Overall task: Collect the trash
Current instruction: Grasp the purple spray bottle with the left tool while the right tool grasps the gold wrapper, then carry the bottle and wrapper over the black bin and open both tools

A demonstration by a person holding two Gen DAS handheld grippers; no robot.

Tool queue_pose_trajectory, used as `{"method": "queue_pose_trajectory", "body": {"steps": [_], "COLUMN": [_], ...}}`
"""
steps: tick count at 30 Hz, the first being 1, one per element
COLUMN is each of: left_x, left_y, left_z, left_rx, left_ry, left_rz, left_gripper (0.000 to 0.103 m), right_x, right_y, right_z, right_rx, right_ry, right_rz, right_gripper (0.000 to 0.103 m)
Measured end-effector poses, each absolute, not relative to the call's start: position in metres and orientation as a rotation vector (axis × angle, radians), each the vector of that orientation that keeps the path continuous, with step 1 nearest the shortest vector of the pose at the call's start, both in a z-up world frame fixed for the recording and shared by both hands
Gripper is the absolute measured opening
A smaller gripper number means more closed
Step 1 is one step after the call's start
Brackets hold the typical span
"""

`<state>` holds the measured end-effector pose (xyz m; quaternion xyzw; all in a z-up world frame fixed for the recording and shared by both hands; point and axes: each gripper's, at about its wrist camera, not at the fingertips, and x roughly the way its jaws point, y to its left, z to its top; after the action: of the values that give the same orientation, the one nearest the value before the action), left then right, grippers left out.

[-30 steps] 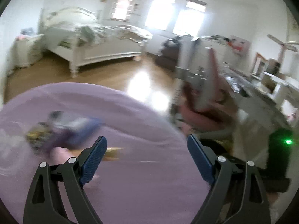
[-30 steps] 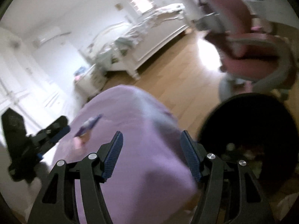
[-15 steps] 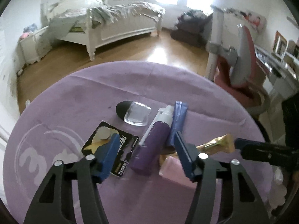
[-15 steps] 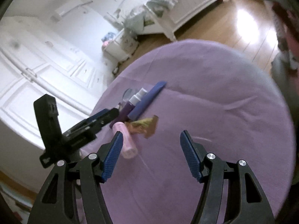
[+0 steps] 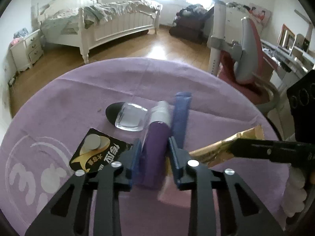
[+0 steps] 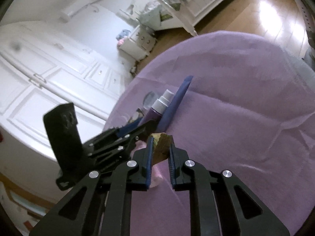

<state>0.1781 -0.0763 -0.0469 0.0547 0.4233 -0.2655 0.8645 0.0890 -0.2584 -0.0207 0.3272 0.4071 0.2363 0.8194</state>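
On the round purple tablecloth (image 5: 78, 98) lies a cluster of items. My left gripper (image 5: 154, 147) is shut on the purple spray bottle (image 5: 155, 147), which has a white cap. My right gripper (image 6: 160, 143) is shut on the gold wrapper (image 6: 161, 147); the wrapper also shows in the left wrist view (image 5: 222, 147). Beside the bottle lie a blue tube (image 5: 181, 114), a black and gold packet (image 5: 96, 153), a clear and black case (image 5: 126, 116) and a pink item (image 5: 175, 194) under the jaws.
A pink and grey chair (image 5: 244, 59) stands right of the table. A white bed (image 5: 102, 19) and a nightstand (image 5: 25, 49) stand across the wooden floor. White wardrobe doors (image 6: 49, 78) are on the left in the right wrist view.
Both grippers swung down over the table and closed. The left went from open to shut on the purple bottle. The right went from open to shut on the gold wrapper.
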Motion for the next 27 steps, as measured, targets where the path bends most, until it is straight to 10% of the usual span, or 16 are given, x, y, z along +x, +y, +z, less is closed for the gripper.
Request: {"method": "queue_pose_trajectory", "body": {"steps": [14, 27], "left_x": [0.117, 0.033], "left_y": [-0.078, -0.245], "left_z": [0.012, 0.031], "left_rx": [-0.077, -0.225], "left_ry": [0.708, 0.636], "left_rz": [-0.548, -0.808], "left_gripper": [0.024, 0.024], "right_x": [0.007, -0.112], "right_y": [-0.327, -0.470], "right_z": [0.024, 0.011], "right_rx": [0.636, 0.653], "right_ry": [0.628, 0.503], "right_rz": [0.287, -0.096], "right_gripper": [0.015, 0.015]}}
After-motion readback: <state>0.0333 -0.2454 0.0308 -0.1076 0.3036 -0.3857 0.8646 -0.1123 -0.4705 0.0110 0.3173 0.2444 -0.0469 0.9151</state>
